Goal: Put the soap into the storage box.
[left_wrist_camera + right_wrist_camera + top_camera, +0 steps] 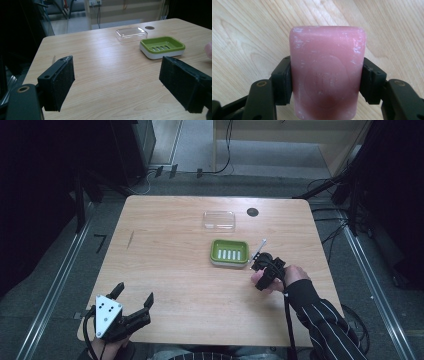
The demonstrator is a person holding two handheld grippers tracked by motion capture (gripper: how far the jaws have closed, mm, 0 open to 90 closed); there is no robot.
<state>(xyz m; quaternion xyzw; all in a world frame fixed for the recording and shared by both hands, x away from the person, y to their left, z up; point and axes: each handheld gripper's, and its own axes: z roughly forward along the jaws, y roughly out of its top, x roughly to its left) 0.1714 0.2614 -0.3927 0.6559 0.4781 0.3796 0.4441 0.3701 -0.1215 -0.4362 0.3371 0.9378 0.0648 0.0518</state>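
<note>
A pink soap bar (327, 65) with a round stamp on its face stands between the jaws of my right gripper (325, 82), which is shut on its two sides just above the wood. In the high view my right gripper (265, 267) is just right of a green slotted soap dish (229, 252) on a white base. A clear plastic lid (219, 220) lies beyond the dish. My left gripper (132, 302) is open with nothing in it at the table's near left corner. In the left gripper view its jaws (117, 67) frame the dish (162, 46) and the lid (131, 34).
The wooden table (165, 250) has a round dark hole (252, 212) near its far edge, right of the lid. A cable (289, 320) trails from the right gripper over the striped sleeve. Dark stands and floor rails flank the table.
</note>
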